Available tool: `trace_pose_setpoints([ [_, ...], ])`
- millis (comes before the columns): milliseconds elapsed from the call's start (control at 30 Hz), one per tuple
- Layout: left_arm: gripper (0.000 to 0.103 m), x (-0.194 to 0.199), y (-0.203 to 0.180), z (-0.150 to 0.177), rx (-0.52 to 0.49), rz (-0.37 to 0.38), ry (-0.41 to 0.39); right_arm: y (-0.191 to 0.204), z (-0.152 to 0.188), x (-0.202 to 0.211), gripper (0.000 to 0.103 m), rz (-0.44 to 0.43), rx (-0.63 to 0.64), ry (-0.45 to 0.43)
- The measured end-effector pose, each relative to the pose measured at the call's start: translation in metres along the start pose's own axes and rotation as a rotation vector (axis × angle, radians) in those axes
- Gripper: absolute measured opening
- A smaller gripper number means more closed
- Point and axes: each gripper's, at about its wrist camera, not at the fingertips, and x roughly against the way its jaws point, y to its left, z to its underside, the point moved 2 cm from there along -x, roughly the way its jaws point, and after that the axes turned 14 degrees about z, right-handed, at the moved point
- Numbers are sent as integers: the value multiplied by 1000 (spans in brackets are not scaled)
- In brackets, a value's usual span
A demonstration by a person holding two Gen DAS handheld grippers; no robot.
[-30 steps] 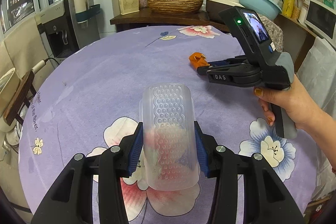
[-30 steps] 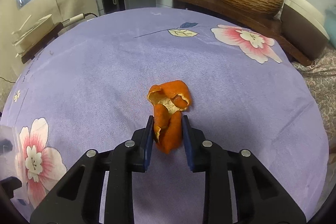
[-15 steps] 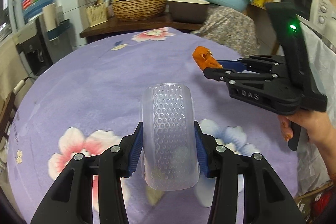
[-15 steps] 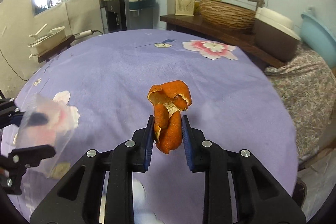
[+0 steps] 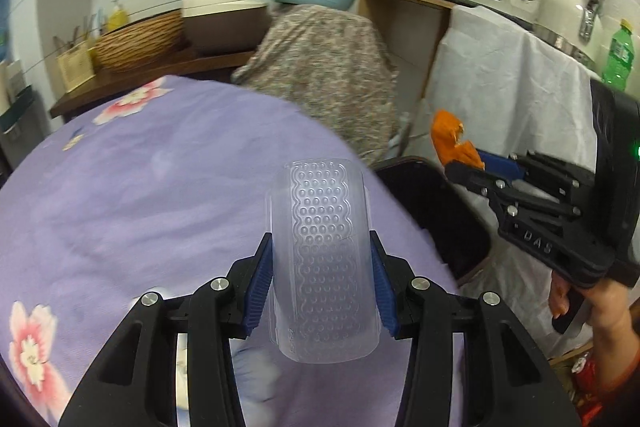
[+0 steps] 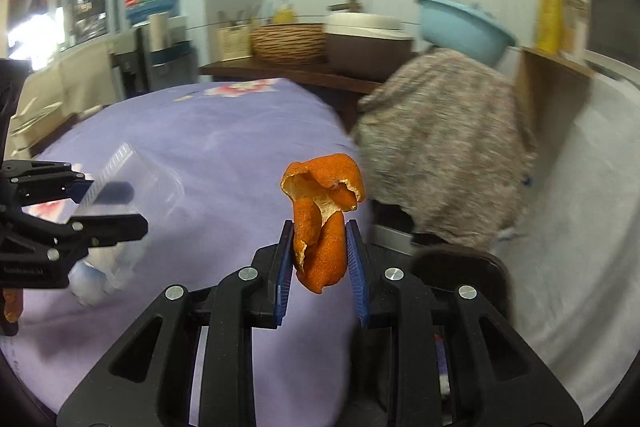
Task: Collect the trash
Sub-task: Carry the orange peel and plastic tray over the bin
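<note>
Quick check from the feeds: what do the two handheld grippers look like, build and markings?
Both are black plastic two-finger frames with silver screws and ribbed blue pads. The left gripper shows this clearly. The right gripper has a raised "DAS" marking, a pistol handle, and a lit green LED.

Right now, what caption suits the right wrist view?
Right hand-held gripper shut on orange peel, near the purple table's edge.

Left gripper (image 5: pixel 322 279) fingers clamped, right gripper (image 6: pixel 320 263) fingers pinched, both angled downward, side by side
</note>
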Motion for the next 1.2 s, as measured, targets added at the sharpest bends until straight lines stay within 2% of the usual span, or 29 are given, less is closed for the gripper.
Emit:
trace_pose_setpoints([
  [200, 45, -40, -55, -18, -62, 93, 8, -69, 49, 17, 26, 169, -116, 19],
  [300, 45, -54, -73, -22, -85, 120, 17, -92, 69, 13, 26, 219, -143, 53],
  [500, 45, -83, -92, -31, -88, 148, 41, -113, 99, -9, 26, 242, -188, 121],
  [733, 45, -114, -94, -32, -80, 130, 85, -128, 137, -72, 26, 260, -223, 256],
  [1033, 45, -132, -86, -32, -56, 126, 121, -138, 174, -146, 26, 241, -282, 427],
  [1200, 45, -140, -89, -32, -66, 130, 134, -139, 180, -161, 29, 244, -297, 450],
])
